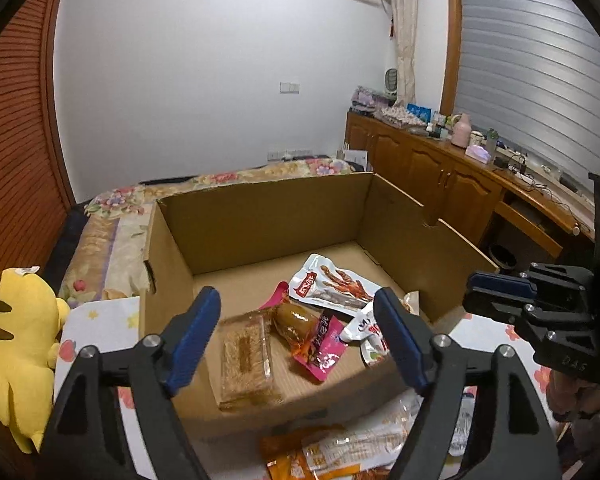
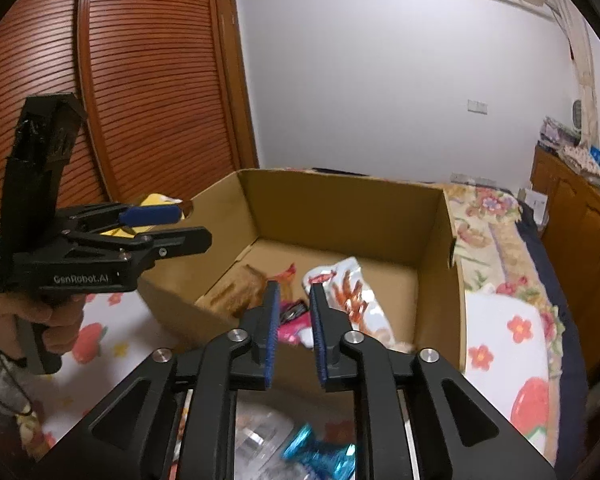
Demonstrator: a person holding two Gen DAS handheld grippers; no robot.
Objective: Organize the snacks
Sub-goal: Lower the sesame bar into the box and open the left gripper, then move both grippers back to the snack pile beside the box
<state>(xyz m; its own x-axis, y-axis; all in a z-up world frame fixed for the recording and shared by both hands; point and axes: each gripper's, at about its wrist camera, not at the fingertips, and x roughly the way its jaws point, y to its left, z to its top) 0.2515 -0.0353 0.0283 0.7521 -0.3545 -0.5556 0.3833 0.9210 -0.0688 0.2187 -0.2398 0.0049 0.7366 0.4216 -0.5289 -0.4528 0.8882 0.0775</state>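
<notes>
My left fingers (image 1: 298, 334) are wide apart and my right fingers (image 2: 294, 330) a little apart, both empty, over the box (image 1: 260, 216) where snacks (image 1: 320, 336) go.

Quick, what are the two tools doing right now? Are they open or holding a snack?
Left tool: wide open, holding nothing, over the cardboard box.
Right tool: open a little, nothing between its pads.
</notes>
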